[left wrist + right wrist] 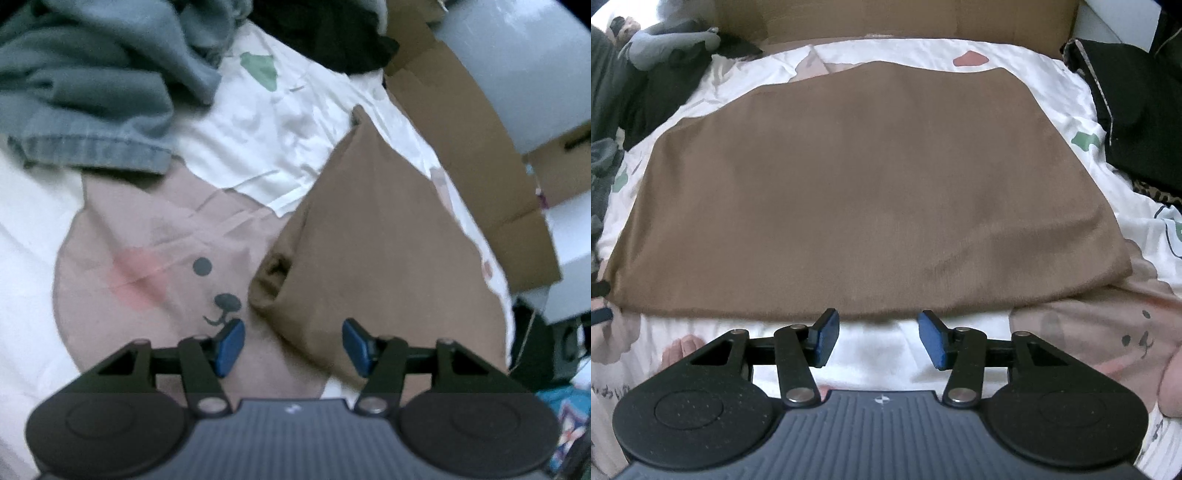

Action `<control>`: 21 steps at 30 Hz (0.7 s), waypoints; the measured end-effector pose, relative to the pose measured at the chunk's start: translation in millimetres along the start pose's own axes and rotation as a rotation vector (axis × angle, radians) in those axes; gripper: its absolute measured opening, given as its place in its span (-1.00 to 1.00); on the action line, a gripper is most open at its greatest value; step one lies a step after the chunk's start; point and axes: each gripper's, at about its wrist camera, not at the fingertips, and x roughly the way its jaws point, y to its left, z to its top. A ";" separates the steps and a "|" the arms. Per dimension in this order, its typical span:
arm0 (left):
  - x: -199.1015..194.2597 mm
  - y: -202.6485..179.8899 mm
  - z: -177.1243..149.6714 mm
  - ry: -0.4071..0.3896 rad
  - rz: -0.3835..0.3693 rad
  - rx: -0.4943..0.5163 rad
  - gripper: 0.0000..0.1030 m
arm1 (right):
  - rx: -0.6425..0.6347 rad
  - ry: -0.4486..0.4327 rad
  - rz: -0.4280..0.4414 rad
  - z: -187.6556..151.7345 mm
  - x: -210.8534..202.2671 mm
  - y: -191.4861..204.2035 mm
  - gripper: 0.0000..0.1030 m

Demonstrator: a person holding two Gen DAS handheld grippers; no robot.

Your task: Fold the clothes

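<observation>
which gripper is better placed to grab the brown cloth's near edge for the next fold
Right. The right gripper is open, squarely facing the brown cloth at its straight near hem. The left gripper, also open, sits over a bunched corner.

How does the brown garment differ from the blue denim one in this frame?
The brown garment lies spread flat and smooth; the denim is bunched in a rumpled heap. The brown one sits right ahead of both open grippers, left and right; the denim lies off at the far left of the left view. Both rest on the printed bedsheet.
</observation>
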 end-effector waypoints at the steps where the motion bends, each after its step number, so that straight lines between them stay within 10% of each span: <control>1: 1.2 2.2 0.3 -0.004 -0.011 -0.007 0.19 | -0.004 0.003 -0.004 -1.2 -0.7 0.6 0.08; 10: 10.9 23.2 4.3 -0.076 -0.144 -0.099 -0.06 | -0.036 0.024 -0.029 -7.1 -15.0 2.9 0.08; 14: 8.5 27.4 5.4 -0.087 -0.183 -0.125 -0.79 | -0.034 0.013 -0.034 -3.2 -19.3 3.1 0.08; 21: 3.8 27.9 9.0 -0.038 -0.205 -0.076 -0.74 | -0.015 -0.008 -0.028 5.2 -19.6 4.1 0.08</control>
